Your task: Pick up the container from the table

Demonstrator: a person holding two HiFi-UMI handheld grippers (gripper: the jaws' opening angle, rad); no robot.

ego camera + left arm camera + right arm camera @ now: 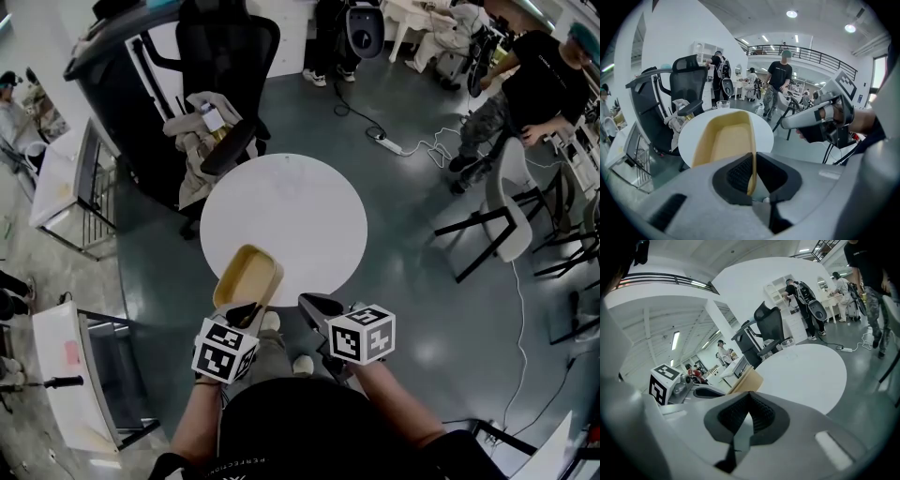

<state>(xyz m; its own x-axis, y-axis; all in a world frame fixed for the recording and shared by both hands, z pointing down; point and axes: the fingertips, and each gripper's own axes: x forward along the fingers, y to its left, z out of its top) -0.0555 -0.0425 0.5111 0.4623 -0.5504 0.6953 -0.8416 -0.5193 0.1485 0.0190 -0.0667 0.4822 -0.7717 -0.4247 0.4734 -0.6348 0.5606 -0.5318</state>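
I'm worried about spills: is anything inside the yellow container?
The container looks bare inside, with nothing in it. Its near end is hidden behind the left gripper, which is clamped on its wall.

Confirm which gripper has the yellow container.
The left gripper: its jaws clamp the wall of the container. The right gripper is shut, empty.

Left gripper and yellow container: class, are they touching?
Touching. In the left gripper view, the left gripper has its jaws clamped on the wall of the yellow container.
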